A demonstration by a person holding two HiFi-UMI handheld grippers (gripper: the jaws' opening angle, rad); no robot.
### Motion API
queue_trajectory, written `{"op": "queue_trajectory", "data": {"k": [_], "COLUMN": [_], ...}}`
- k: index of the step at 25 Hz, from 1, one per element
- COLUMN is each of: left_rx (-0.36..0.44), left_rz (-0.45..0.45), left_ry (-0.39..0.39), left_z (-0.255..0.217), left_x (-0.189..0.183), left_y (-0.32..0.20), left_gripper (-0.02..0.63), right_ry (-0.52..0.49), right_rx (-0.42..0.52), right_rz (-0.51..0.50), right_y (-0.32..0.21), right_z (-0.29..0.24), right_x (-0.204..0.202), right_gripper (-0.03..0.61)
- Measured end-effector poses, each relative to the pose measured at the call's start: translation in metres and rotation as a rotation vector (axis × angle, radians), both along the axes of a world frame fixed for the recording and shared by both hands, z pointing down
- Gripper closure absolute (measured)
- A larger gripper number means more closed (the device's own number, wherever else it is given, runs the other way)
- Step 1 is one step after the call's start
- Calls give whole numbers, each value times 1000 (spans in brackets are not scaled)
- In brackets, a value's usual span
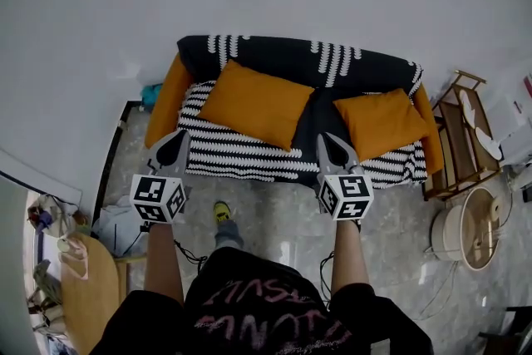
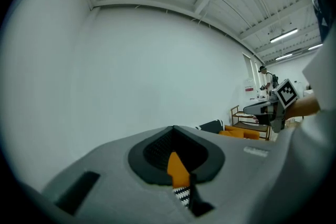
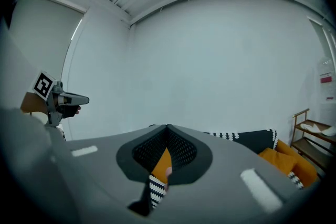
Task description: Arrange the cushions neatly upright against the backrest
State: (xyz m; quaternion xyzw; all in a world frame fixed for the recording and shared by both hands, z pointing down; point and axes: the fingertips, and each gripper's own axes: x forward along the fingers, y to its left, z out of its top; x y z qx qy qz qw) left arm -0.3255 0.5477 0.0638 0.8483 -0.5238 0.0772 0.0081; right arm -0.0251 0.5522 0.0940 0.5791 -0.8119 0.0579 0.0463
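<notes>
Orange left cushion [image 1: 256, 102]: lies askew on the sofa [image 1: 170, 96], turned like a diamond, with its upper edge close under the backrest [image 1: 287, 58].
Orange right cushion [image 1: 382, 122]: on the same seat [image 1: 241, 155], near the right armrest and well apart from the left cushion. A strip of black cover shows between the two. From above I cannot tell whether it leans or lies flat.
Backrest: draped in black cloth with white zigzag stripes. It stands against the pale wall.
Seat: covered in black-and-white striped cloth, with orange upholstery showing at both ends.
Left tool [image 1: 178, 135]: jaws closed, gripping nothing. Only a sliver of orange and stripe shows past them in the left gripper view. Its tip points at the seat's front left edge.
Right tool [image 1: 326, 137]: jaws closed and empty. Its tip points at the seat's front edge between the two cushions.
Person [image 1: 249, 303]: stands on the grey floor [image 1: 274, 220] in front of the sofa, both arms stretched forward side by side.
Wooden rack [image 1: 459, 133]: just beside the sofa's right end.
</notes>
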Motion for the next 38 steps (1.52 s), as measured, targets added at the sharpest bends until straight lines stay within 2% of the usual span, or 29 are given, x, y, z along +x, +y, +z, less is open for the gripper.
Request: {"op": "queue_trajectory", "data": {"k": [7,11,24,28,33,38], "left_rx": [-40,-68,-145,-154,-183,-203], "left_rz": [20,25,131,182,216,267], "left_ry": [-54,-21,-19,-28,2,-59], "left_z": [21,30,48,50,59,74], "left_x": [-25,-42,-80,-79,-74,-53], "left_y": [-69,-110,-261,-303,-336,-351], "left_gripper": [606,606,606,606,606,606], "right_ry": [22,41,57,53,54,50], "right_rx": [-44,-67,-115,-125,-151,-196], "right_rz": [30,48,155,204,242,270], "right_y": [-62,-99,-217,-244,-256,-261], "right_z": [16,22,26,26,35,53], "right_x": [-18,-31,-64,-64,-65,-53], "right_gripper": [565,565,565,565,565,565]}}
